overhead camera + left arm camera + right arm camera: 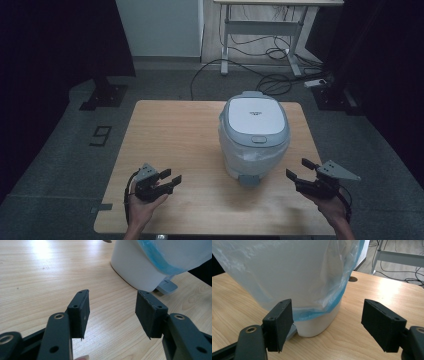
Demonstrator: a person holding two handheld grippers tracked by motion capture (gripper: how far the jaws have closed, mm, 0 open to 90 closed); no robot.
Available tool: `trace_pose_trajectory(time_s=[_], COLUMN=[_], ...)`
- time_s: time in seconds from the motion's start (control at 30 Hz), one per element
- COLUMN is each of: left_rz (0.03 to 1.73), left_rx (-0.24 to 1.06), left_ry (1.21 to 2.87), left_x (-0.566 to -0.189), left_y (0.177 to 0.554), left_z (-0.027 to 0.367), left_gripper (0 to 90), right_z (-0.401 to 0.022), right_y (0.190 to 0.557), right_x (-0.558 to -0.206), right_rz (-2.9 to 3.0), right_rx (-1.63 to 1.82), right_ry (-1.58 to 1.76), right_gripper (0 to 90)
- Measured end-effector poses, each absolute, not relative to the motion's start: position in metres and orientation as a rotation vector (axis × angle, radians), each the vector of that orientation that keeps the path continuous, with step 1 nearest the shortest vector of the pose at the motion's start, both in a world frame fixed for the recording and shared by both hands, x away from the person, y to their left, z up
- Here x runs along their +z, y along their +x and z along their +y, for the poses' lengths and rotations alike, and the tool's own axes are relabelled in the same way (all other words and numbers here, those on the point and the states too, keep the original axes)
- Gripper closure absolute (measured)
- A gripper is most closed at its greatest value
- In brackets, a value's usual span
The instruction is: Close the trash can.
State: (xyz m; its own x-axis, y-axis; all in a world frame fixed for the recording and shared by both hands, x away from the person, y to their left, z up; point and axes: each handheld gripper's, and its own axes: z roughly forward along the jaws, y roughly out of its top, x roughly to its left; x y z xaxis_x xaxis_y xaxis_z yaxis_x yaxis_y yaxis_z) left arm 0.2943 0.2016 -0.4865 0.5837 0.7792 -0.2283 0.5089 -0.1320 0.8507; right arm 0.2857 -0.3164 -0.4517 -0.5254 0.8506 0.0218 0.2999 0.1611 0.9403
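Note:
A white pedal bin (255,132) with a grey lid stands on the wooden table (170,130), right of centre; a clear, blue-edged plastic liner (294,272) hangs down over its sides. Its grey pedal (248,180) points toward me. My left gripper (173,176) rests low at the table's front left, open and empty, aimed at the bin (135,270) and pedal (167,287). At the front right my right gripper (296,168) is open too, facing the bin's side (319,325) with nothing between its pads. The left gripper (112,312) and the right gripper (327,322) both stand apart from the bin.
A white desk frame (260,30) with loose cables (272,80) stands on the floor behind the table. A dark stand base (105,95) sits at the back left. A cable hole (353,279) is in the tabletop behind the bin.

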Motion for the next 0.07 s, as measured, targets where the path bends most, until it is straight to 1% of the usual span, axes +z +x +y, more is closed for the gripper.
trace_pose_trajectory(time_s=[0.07], left_rz=[1.057], left_rx=[0.335], left_ry=[1.793], left_x=[-0.4869], left_y=[0.2946], left_z=[0.2022], left_gripper=[43.9], right_z=[-0.3168], right_y=[0.2857], right_x=[-0.4522], right_rz=[1.915], right_rx=[1.357], right_ry=[1.089], right_gripper=[24.3])
